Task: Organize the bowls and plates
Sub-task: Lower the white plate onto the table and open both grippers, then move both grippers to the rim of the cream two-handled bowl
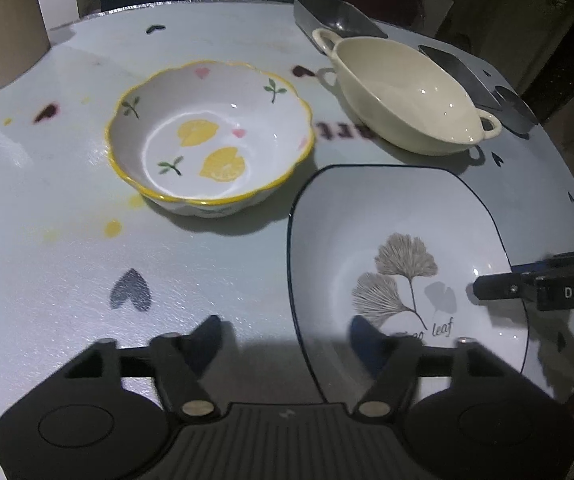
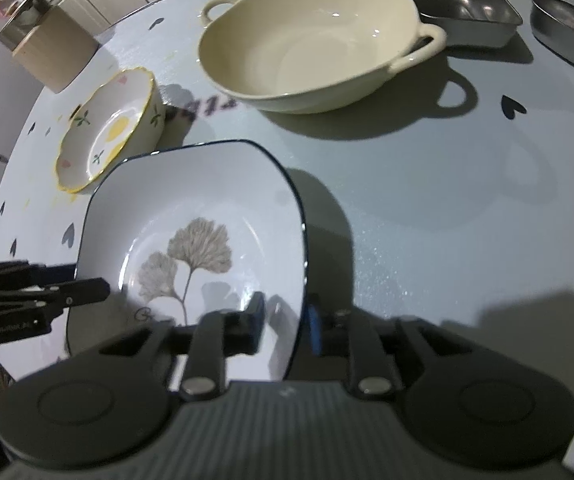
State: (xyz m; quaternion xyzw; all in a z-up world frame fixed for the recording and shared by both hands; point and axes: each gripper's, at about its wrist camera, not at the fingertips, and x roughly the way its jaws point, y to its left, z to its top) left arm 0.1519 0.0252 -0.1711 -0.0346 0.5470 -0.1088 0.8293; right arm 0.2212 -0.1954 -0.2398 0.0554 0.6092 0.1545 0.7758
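Observation:
A square white plate with a dark rim and a leaf print lies flat on the table. My left gripper stands open astride its left rim, one finger outside and one over the plate. My right gripper is open astride the opposite rim, and its pads do not press on it. Each gripper shows at the edge of the other's view. Behind the plate sit a scalloped bowl with lemon prints and a yellow rim, and a cream two-handled dish.
The table has a pale cloth with heart prints. Metal trays stand at the far right edge, behind the cream dish. A cardboard box stands at the far left corner.

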